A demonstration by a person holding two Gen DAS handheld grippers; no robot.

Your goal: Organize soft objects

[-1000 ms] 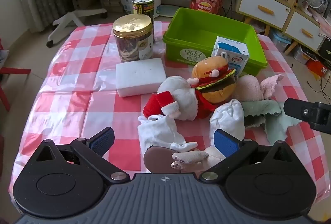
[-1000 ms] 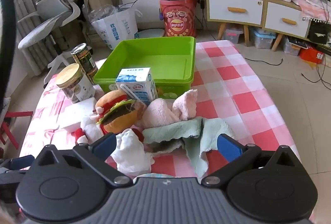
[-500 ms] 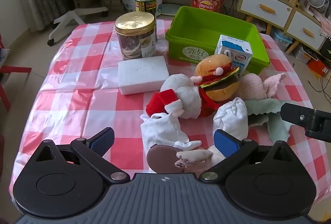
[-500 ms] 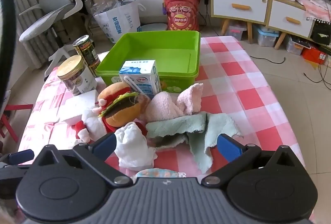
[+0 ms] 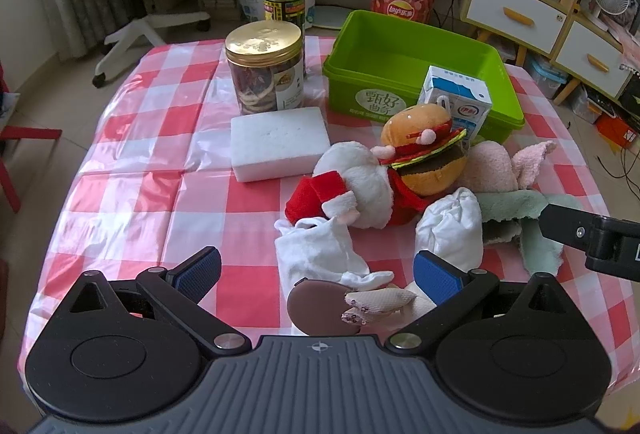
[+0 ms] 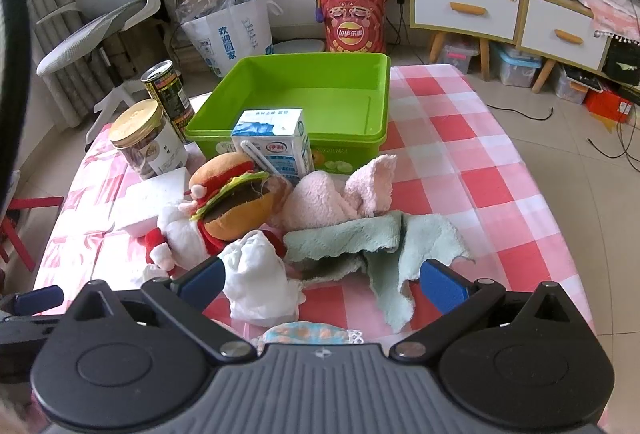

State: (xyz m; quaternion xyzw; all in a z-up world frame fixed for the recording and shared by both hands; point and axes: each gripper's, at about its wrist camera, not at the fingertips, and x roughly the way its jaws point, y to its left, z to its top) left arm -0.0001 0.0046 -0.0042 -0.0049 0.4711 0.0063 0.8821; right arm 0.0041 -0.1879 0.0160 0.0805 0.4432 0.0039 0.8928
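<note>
Glossy plastic tablecloth (image 5: 132, 169), fluffy green towel (image 6: 360, 238), shiny green plastic bin (image 6: 320, 101).

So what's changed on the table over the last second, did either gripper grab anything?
Neither grabbed anything. The left gripper and right gripper both stay open, and both drifted slightly, so the view shifted a little. The burger plush, green towel, white socks and milk carton lie where they were; the green bin holds nothing.

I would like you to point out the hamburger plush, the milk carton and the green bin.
hamburger plush (image 6: 236, 199), right wrist view, on the dark patty layer.
milk carton (image 6: 280, 149), right wrist view, on its front face.
green bin (image 5: 404, 73), left wrist view, on the near rim.
</note>
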